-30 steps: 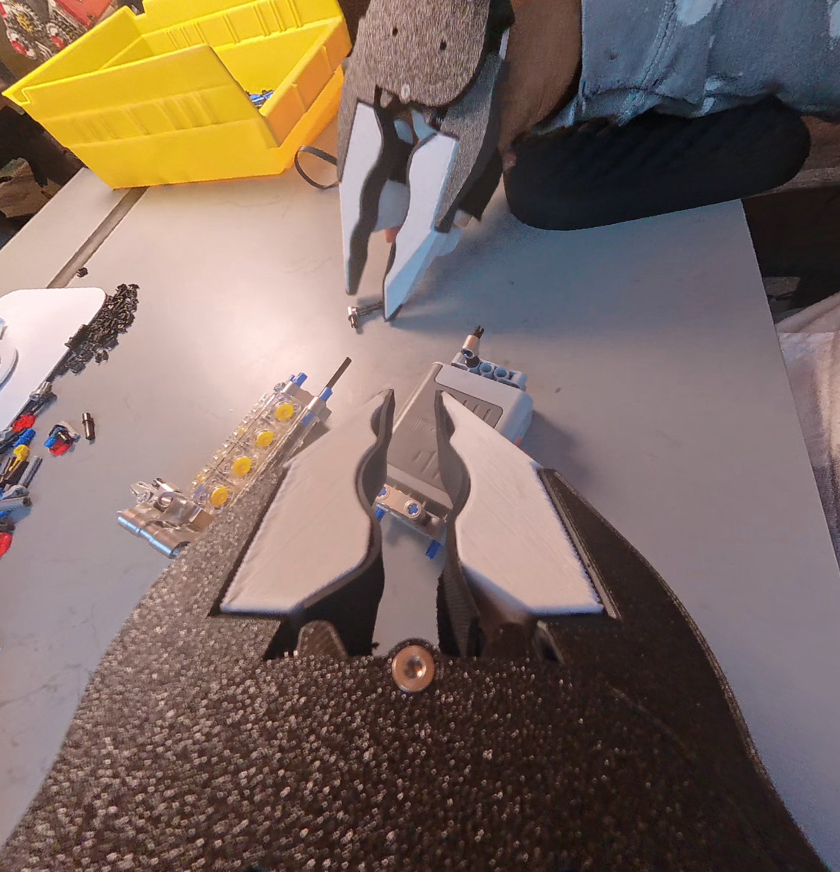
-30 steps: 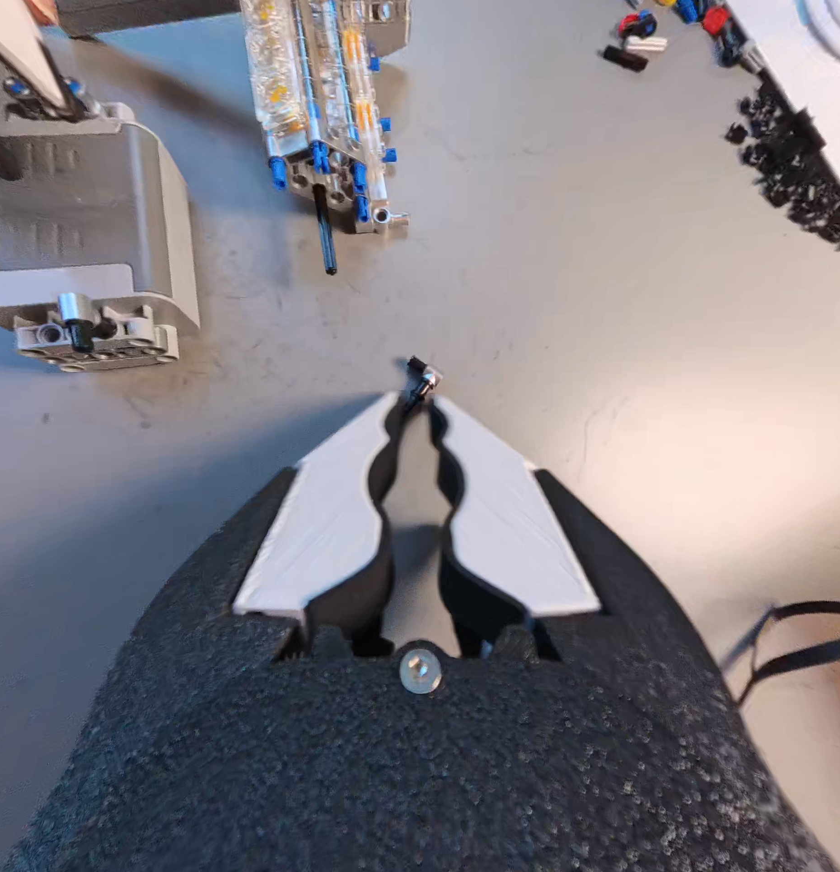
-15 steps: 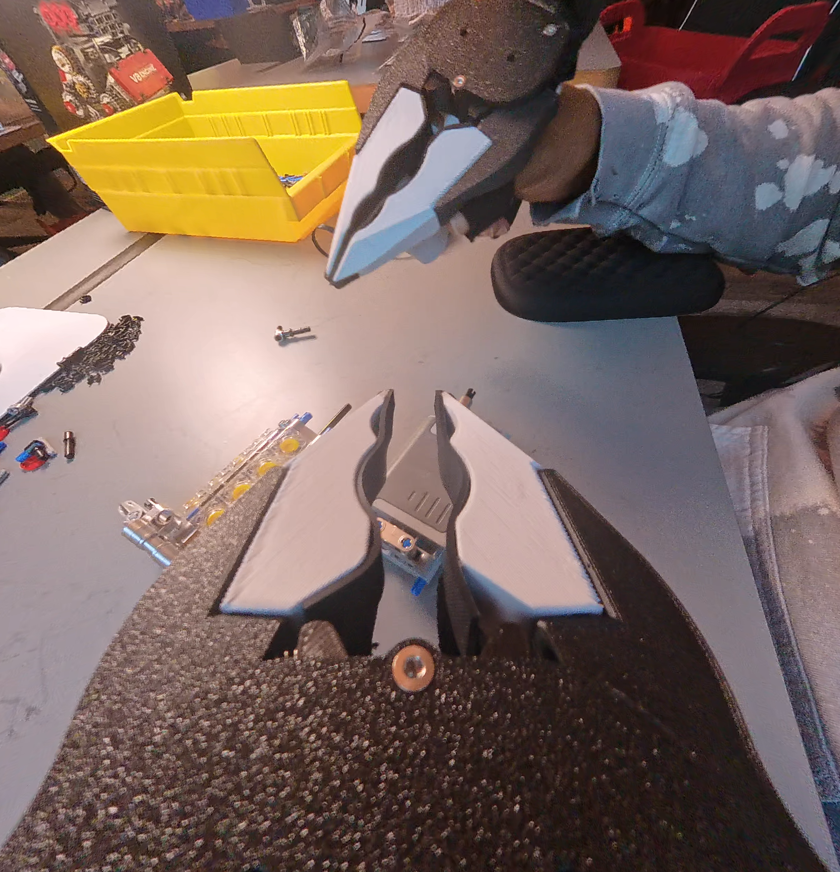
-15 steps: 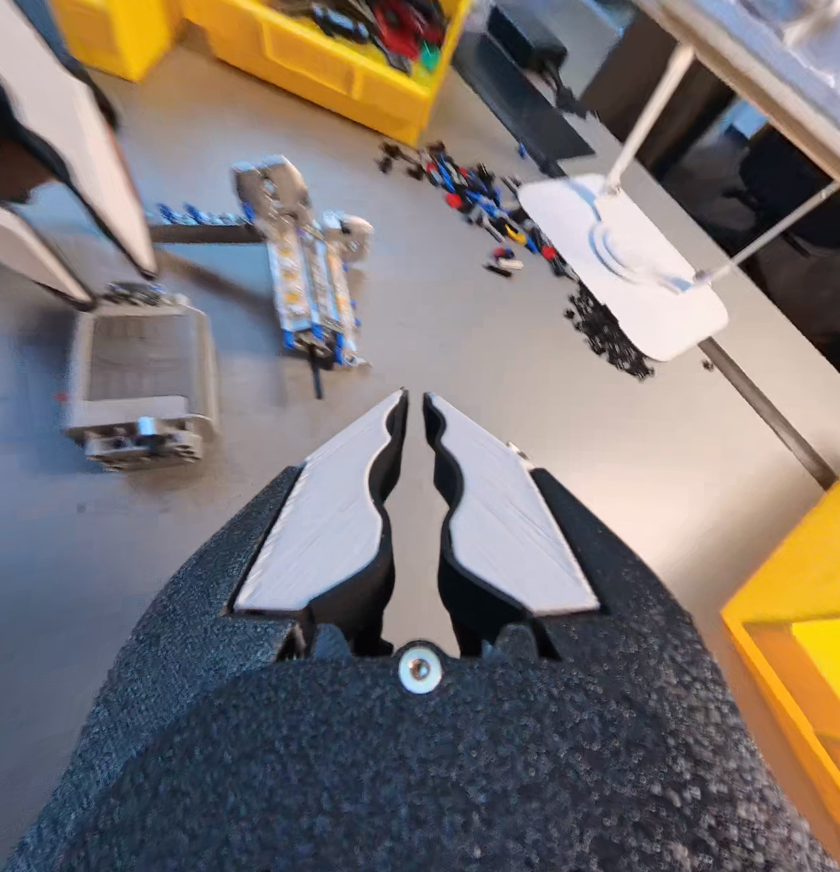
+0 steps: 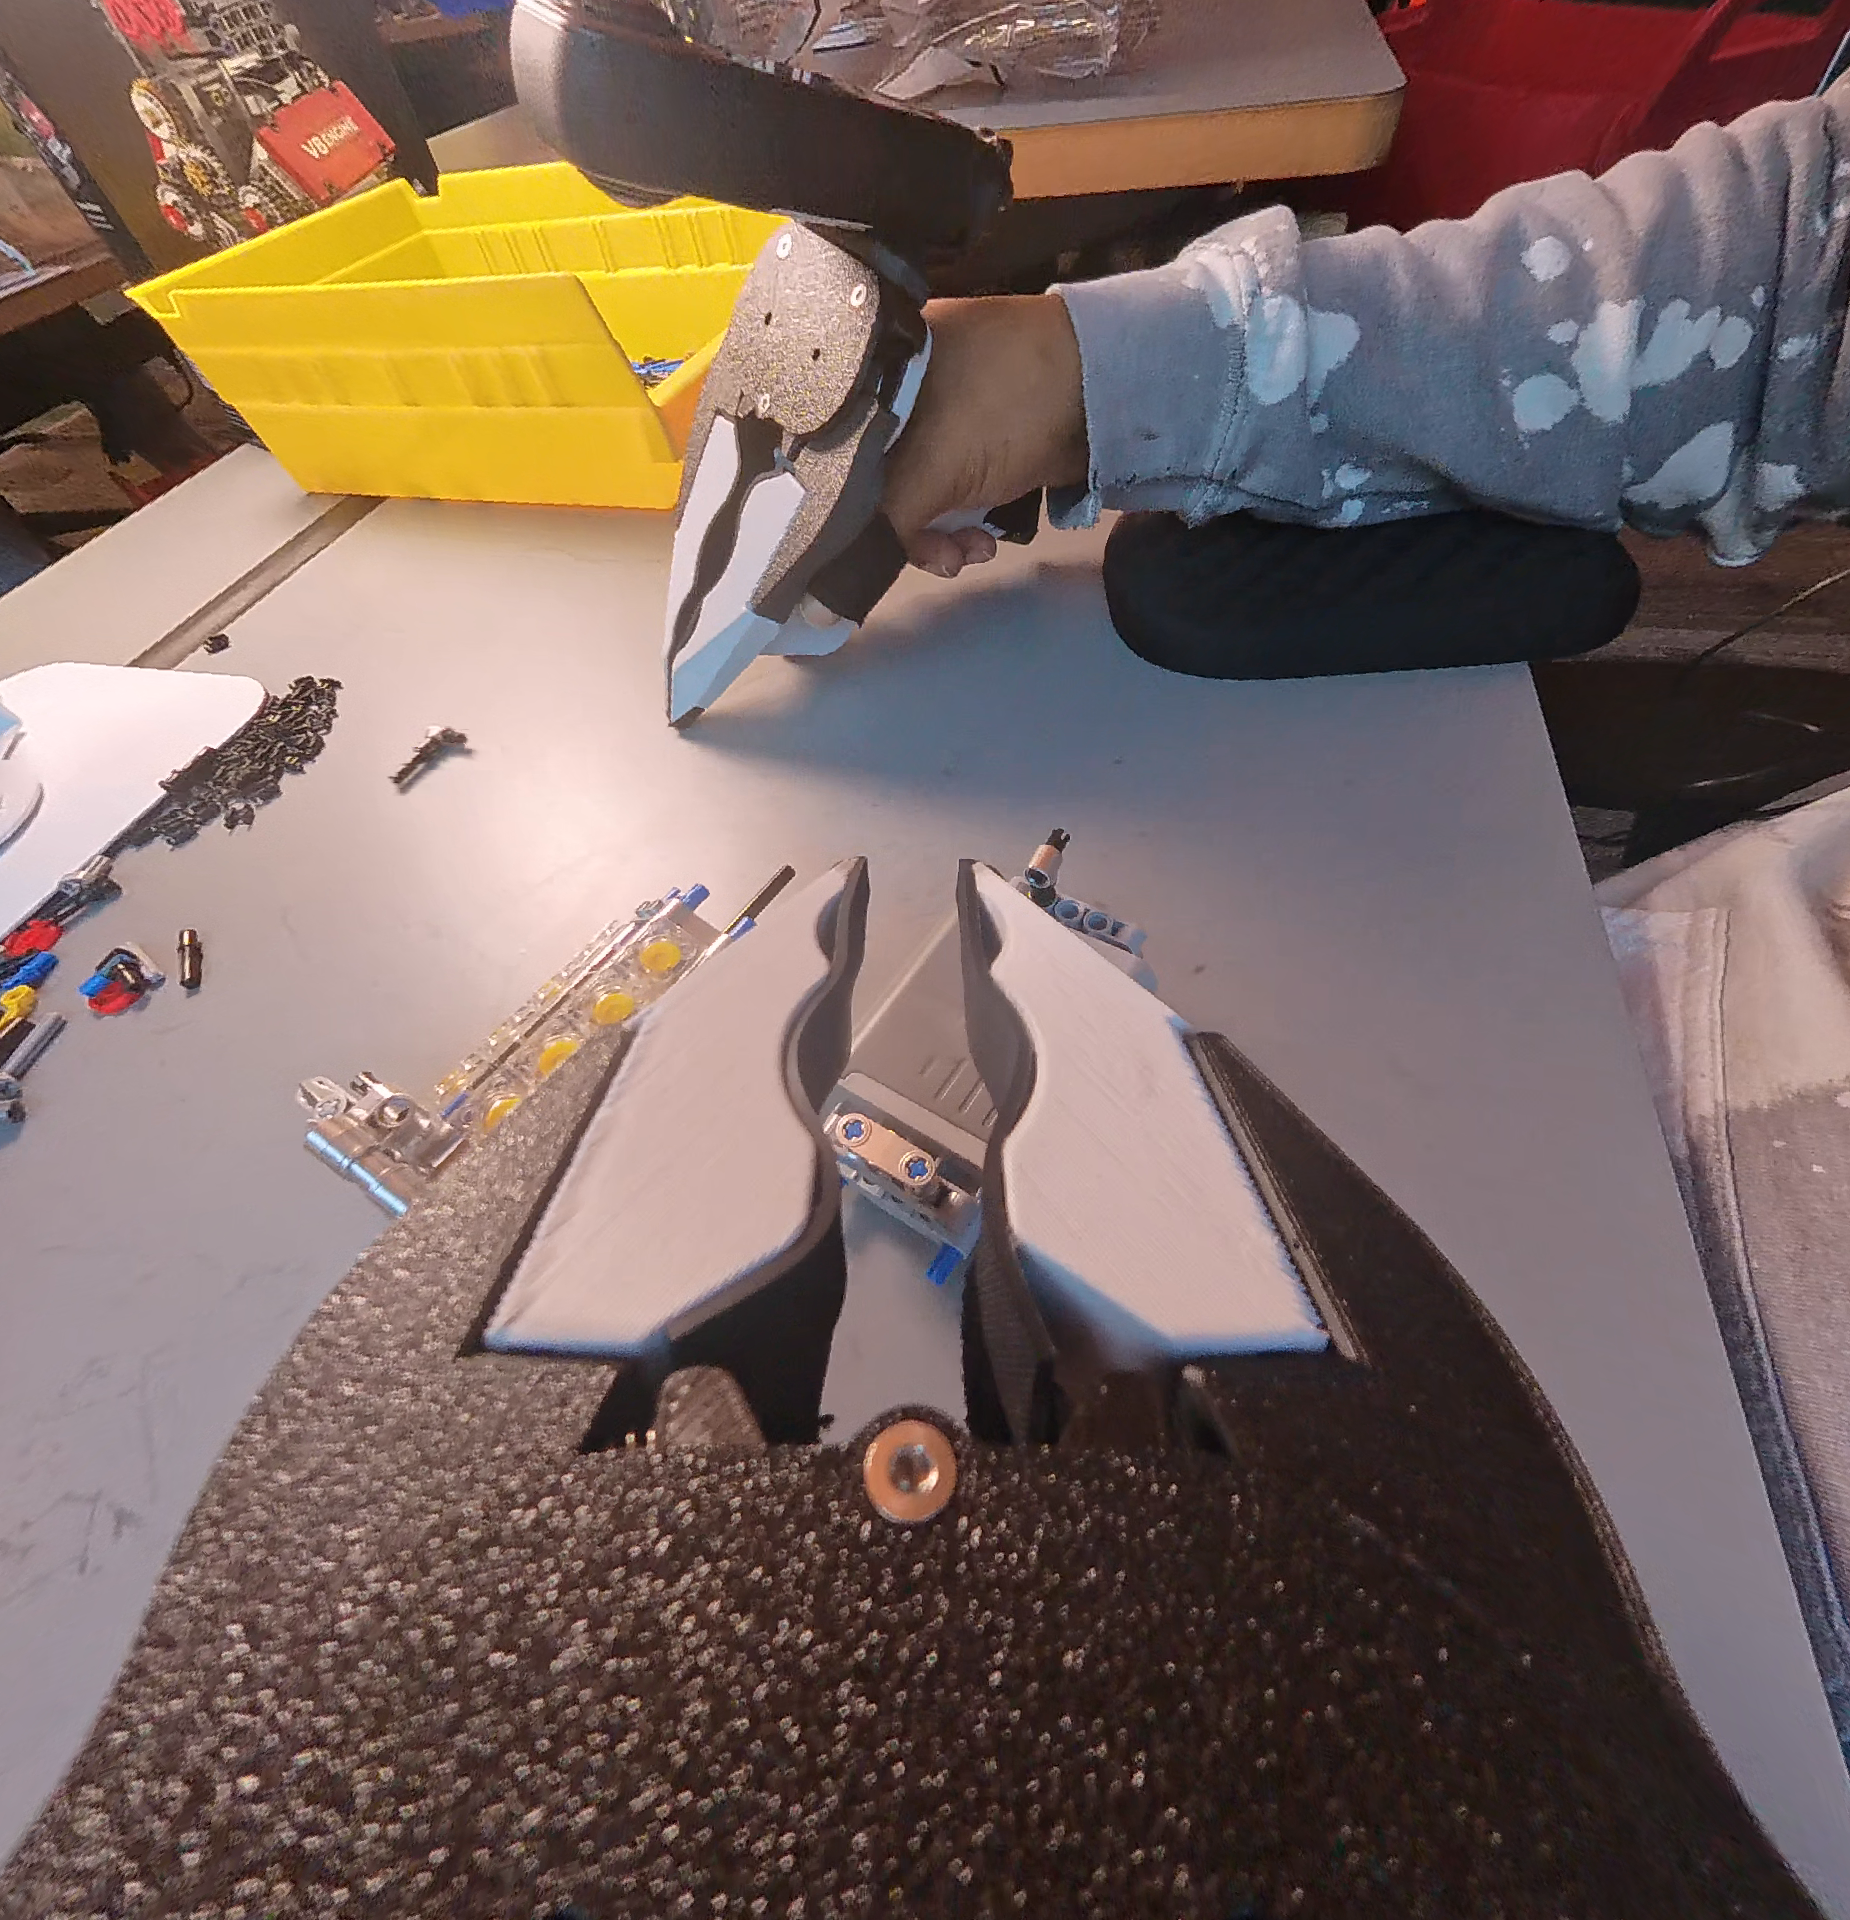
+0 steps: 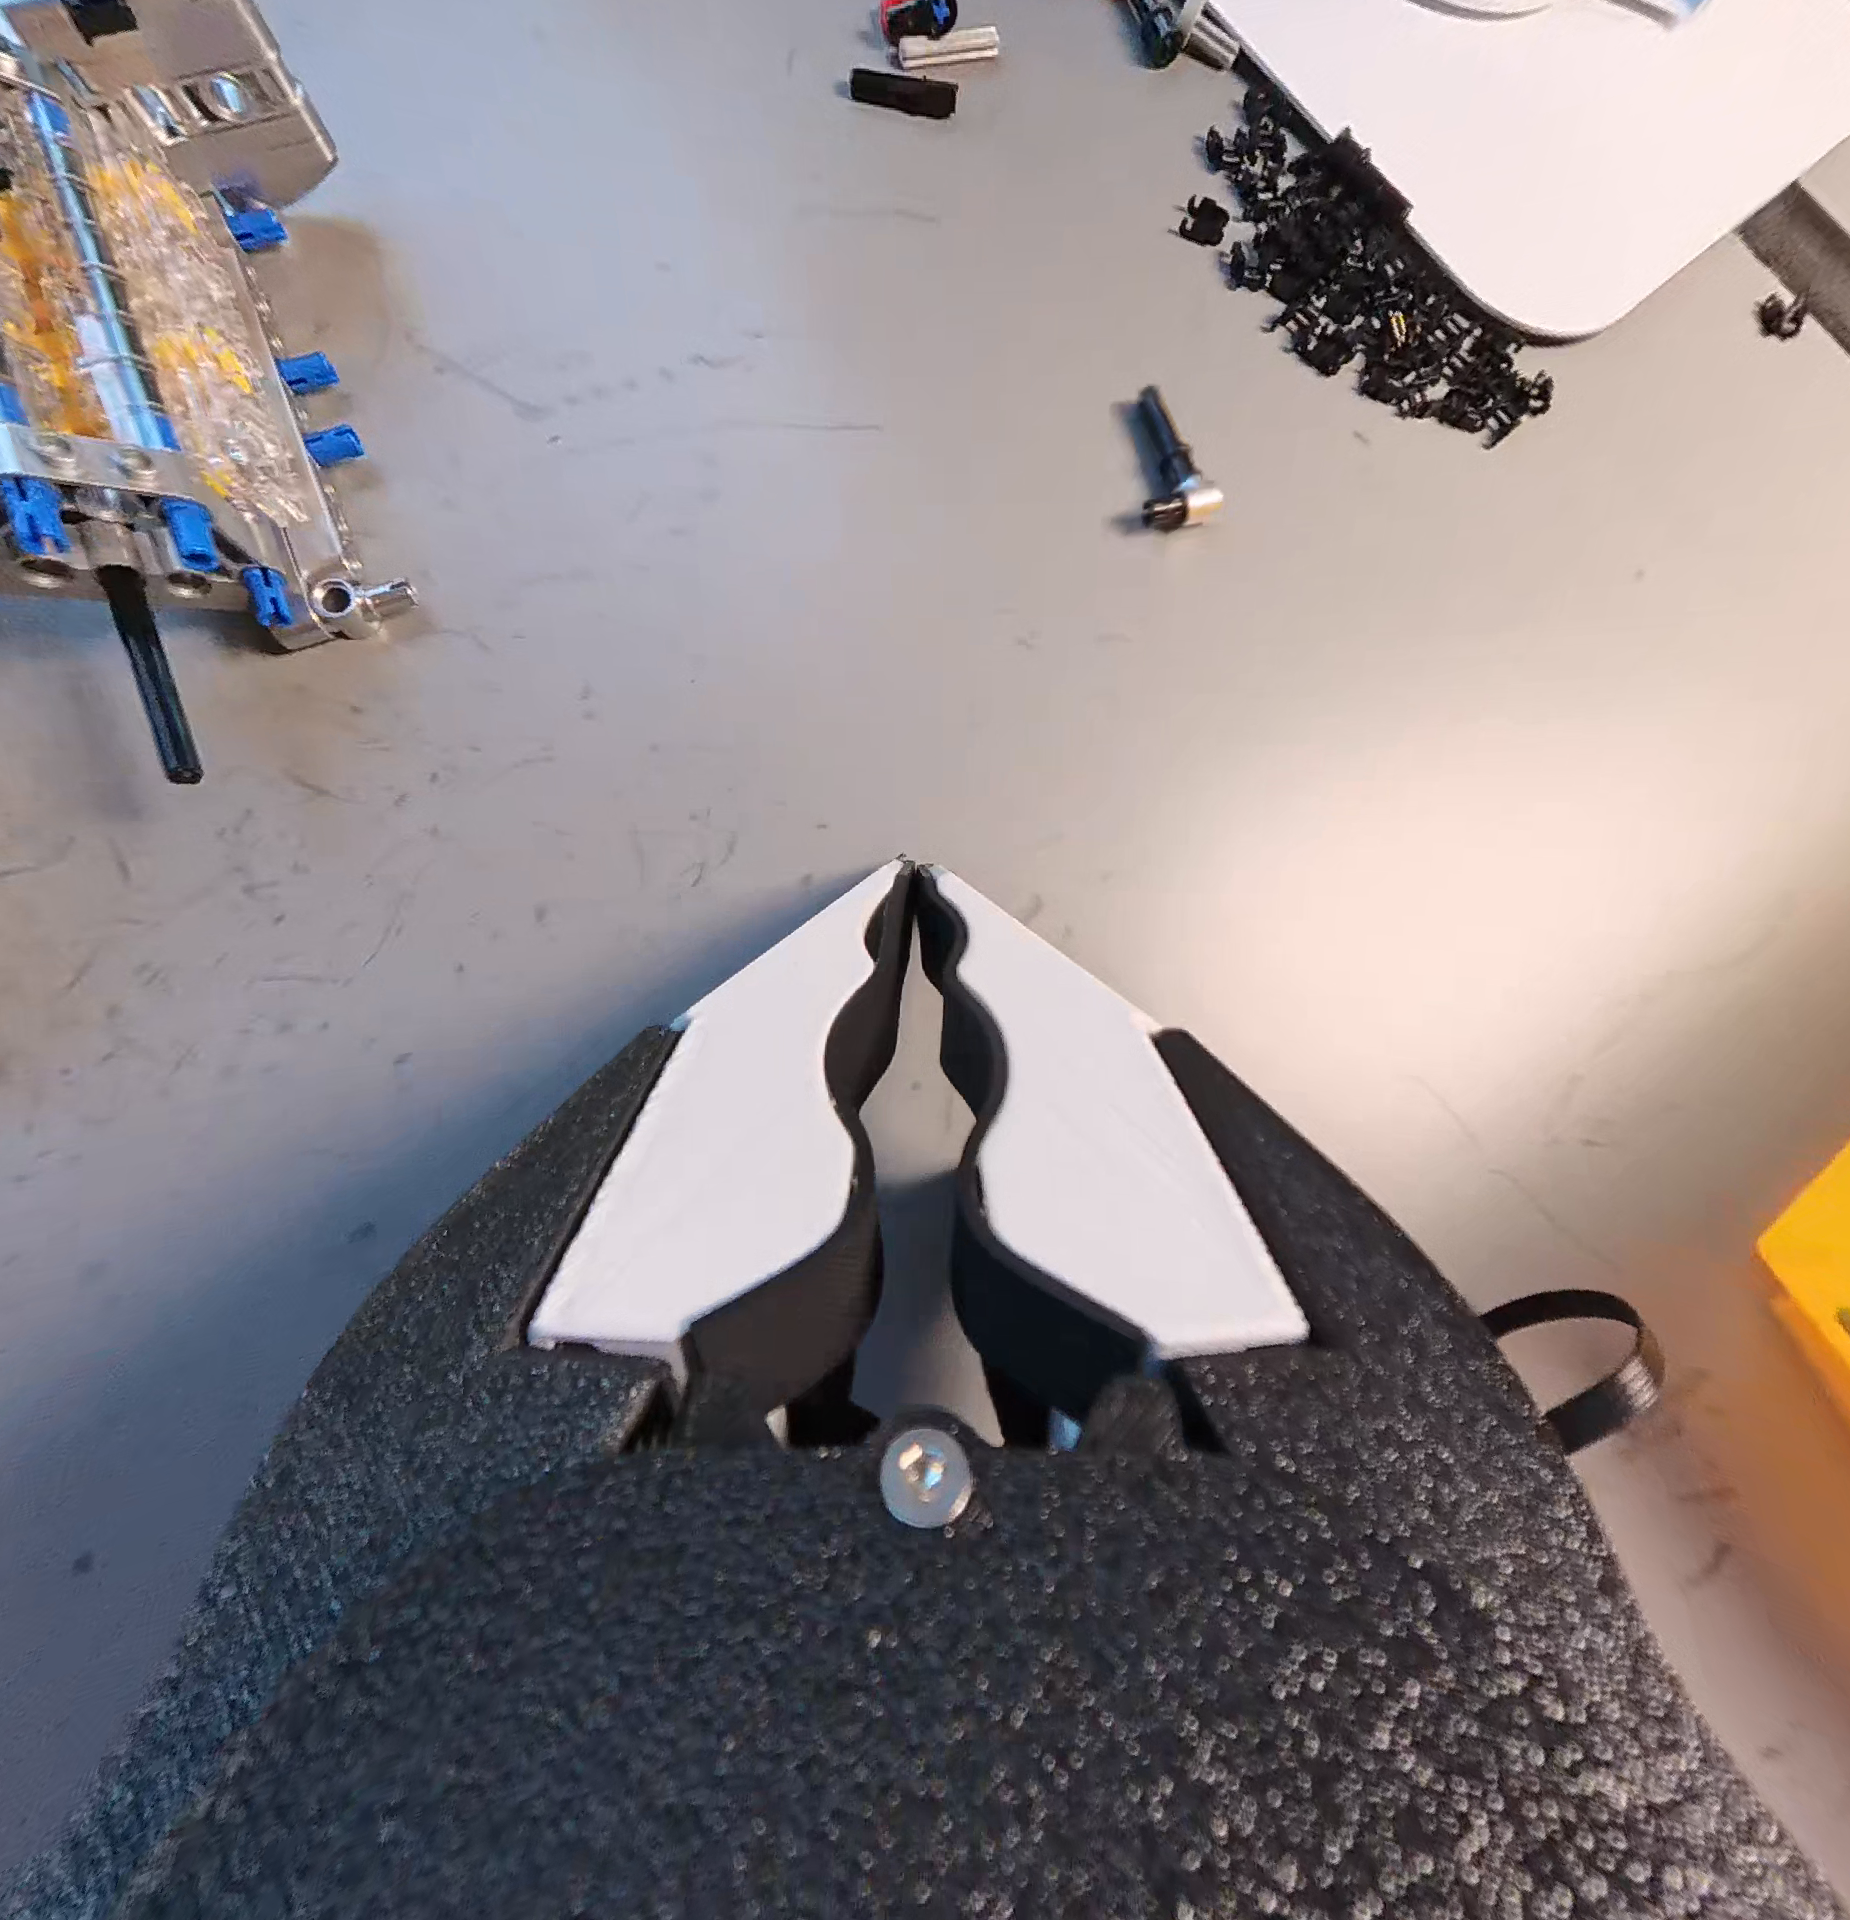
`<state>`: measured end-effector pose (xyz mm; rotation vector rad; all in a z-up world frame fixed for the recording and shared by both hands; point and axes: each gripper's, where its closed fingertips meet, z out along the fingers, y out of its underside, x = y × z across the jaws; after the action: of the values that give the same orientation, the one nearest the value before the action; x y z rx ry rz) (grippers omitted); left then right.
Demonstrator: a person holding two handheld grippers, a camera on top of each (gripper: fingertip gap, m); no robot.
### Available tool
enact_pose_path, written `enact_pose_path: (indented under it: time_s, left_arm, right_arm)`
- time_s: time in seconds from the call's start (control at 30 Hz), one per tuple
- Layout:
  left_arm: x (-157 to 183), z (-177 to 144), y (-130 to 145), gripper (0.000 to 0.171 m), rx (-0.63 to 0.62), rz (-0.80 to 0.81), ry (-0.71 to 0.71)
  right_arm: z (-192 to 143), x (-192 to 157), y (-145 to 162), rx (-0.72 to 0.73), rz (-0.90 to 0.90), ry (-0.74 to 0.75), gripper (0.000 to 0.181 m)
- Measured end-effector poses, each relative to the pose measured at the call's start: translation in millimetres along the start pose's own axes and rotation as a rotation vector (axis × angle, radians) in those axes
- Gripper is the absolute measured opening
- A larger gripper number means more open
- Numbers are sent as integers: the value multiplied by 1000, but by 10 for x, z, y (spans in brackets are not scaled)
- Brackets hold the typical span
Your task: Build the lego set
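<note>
My left gripper (image 5: 913,873) is closed around the near end of a grey motor box (image 5: 916,1003) that lies on the grey table (image 5: 1264,883). A light-grey beam with blue pins (image 5: 900,1143) sits between its fingers. My right gripper (image 6: 913,864) is shut and empty, tips down on the bare table; it also shows in the left wrist view (image 5: 682,712), held by a hand. A small black pin with a grey end (image 6: 1170,457) lies loose on the table apart from it, also seen in the left wrist view (image 5: 433,743).
A clear engine block with yellow pistons (image 5: 547,1049) lies left of the box, also in the right wrist view (image 6: 142,343). A yellow bin (image 5: 433,343) stands at the back. A white base plate (image 6: 1523,125), a black pin pile (image 6: 1368,281), loose coloured parts (image 5: 27,997), a black armrest (image 5: 1368,592). Spacing between my two grippers at the tips: around 20 centimeters. The black armrest (image 5: 1368,592) lies around 20 centimeters away from my left fingertips.
The right gripper left the small pin, rose, then came down shut on the bare table beside it. The pin now lies farther left. The left gripper tilted up, still on the box.
</note>
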<state>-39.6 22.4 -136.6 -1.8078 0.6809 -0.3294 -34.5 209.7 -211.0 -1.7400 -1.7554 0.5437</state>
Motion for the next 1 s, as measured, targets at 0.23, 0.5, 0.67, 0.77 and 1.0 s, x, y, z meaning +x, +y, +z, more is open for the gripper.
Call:
enact_pose_path:
  time_s: [0.23, 0.5, 0.67, 0.77, 1.0]
  left_arm:
    - [4, -23, -83, 15, 54, -32, 15]
    - [-195, -102, -119, 23, 107, -100, -40]
    - [-205, -78, -68, 23, 89, -107, -33]
    - [-192, -57, -41, 23, 76, -107, -24]
    - [-195, -62, -33, 23, 71, -103, -31]
  right_arm:
    - [-41, 141, -526, 169, -55, -1, 37]
    - [525, 559, -667, 78, 51, 21, 37]
    - [649, 604, -614, 39, 62, 21, 15]
    - [644, 602, -611, 40, 50, 27, 15]
    - [516, 536, -665, 101, -9, 12, 15]
